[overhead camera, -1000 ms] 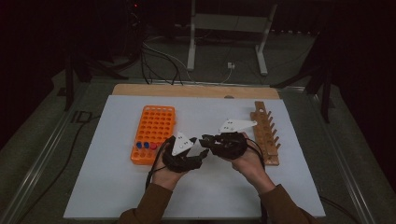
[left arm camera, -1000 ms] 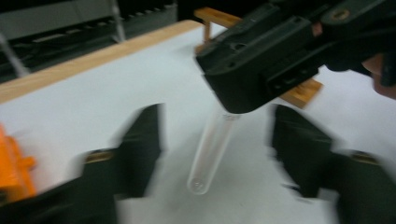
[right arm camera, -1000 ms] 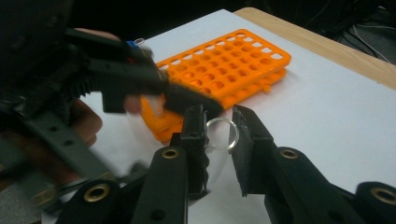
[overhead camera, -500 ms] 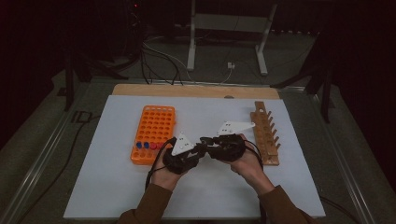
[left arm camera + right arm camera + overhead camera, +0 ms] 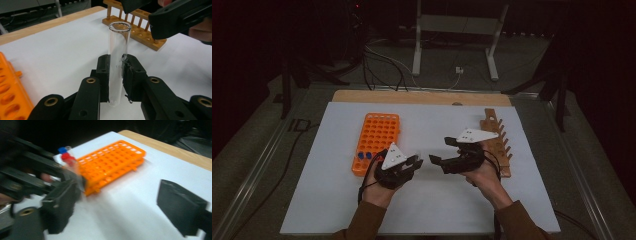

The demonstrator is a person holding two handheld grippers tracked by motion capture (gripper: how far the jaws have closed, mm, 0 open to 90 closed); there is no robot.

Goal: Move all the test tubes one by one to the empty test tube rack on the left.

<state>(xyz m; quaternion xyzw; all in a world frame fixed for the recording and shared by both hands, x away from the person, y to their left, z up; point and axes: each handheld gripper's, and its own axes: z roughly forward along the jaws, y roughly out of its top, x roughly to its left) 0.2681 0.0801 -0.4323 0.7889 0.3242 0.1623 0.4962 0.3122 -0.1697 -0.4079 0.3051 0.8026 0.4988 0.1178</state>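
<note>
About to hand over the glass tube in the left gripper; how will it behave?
The tube is clear glass, so probably fragile and slippery between the left gripper's pads. Round and open-topped, it would likely roll if laid on the white mat.

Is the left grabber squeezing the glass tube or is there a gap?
Touching. In the left gripper view, the left gripper's two black jaws press against both sides of the clear glass tube, holding it upright.

The test tube (image 5: 118,62) was clear, glossy glass, clamped between the matt black plastic jaws of the left gripper (image 5: 115,77), whose pivots carried brass-coloured metal rivets. The orange rack (image 5: 376,142) looked like smooth, slightly shiny plastic. The peg rack (image 5: 496,143) and the board (image 5: 422,97) were bare wood; the white sheet (image 5: 332,200) lay matt, like paper
</note>
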